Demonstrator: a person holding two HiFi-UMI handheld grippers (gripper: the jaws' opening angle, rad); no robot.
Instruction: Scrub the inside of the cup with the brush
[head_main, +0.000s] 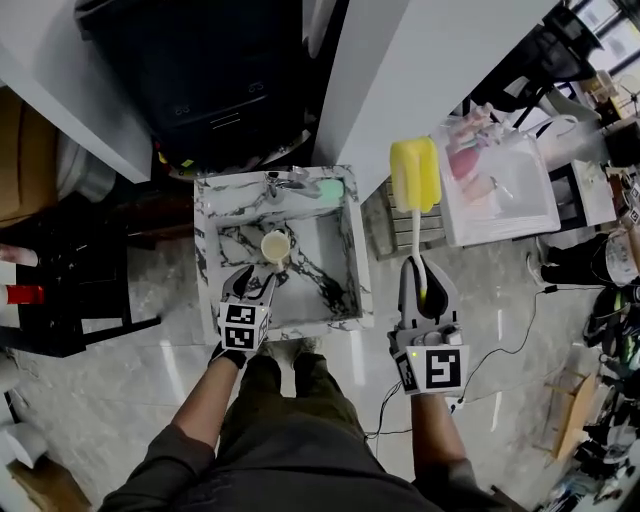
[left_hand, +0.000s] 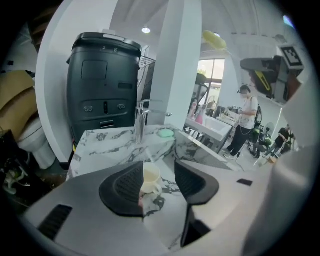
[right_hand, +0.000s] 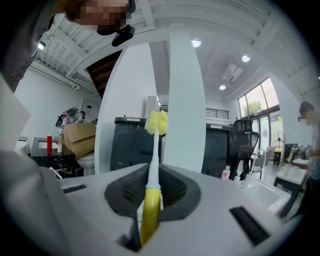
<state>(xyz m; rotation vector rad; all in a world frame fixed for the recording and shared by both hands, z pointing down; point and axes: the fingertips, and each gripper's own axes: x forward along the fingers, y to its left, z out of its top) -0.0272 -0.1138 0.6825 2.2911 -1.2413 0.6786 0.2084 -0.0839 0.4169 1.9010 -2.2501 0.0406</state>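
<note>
The left gripper is holding its jaws wide apart with nothing pressed between the pads. It is pointing down into the marble sink, where the cream cup is standing upright on the basin floor just beyond the jaw tips. The right gripper is clamping the brush by its yellow grip. The white stem is rising to a yellow sponge head, which is hanging outside the sink, with the sink's right wall lying between it and the cup in the head view. Behind the cup a chrome faucet is standing on the back ledge beside a green pad, and a black cabinet is looming past them. The head view is looking into the cup's open mouth from above, while the left gripper view is catching its side and handle. The left gripper view is also taking in a person standing far off near the windows, out of the head view's reach.
</note>
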